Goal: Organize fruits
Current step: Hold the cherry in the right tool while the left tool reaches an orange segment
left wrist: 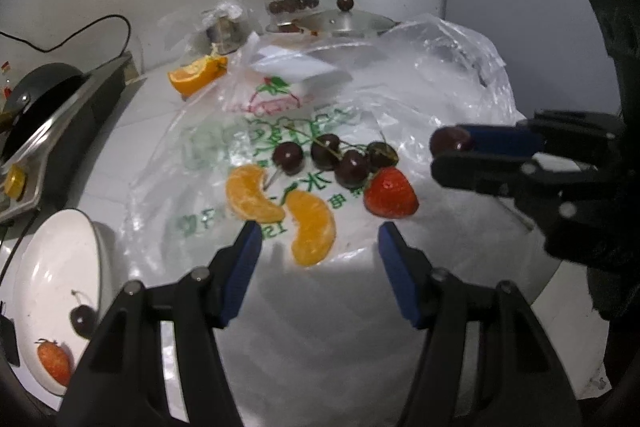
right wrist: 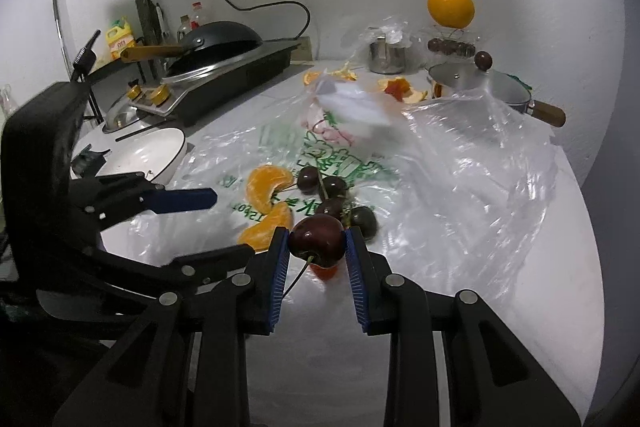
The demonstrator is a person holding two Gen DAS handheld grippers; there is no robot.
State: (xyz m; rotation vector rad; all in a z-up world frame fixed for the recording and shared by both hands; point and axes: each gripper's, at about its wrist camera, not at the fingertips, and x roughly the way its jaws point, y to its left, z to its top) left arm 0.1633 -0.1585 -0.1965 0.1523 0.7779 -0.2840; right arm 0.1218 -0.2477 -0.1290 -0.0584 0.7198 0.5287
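A printed plastic bag [left wrist: 420, 87] is spread on the white counter, and the fruit lies on it. There are two orange segments [left wrist: 250, 193] [left wrist: 312, 229], several dark cherries [left wrist: 326, 151] and a strawberry [left wrist: 390, 193]. My left gripper [left wrist: 319, 231] is open above the nearer segment and touches nothing. My right gripper [right wrist: 317, 235] is shut on a dark cherry [right wrist: 318, 243] and holds it above the bag, its stem hanging down. The held cherry [left wrist: 450, 141] also shows at the right of the left wrist view. A white bowl [left wrist: 52, 259] at the left holds one cherry [left wrist: 82, 319] and one strawberry [left wrist: 54, 363].
A stove with a black pan [right wrist: 216, 39] stands at the back left, with its cable up the wall. At the back are a whole orange [right wrist: 450, 5] on a glass stand, a steel cup [right wrist: 386, 57], a lidded pot [right wrist: 480, 83] and orange peel [right wrist: 400, 87].
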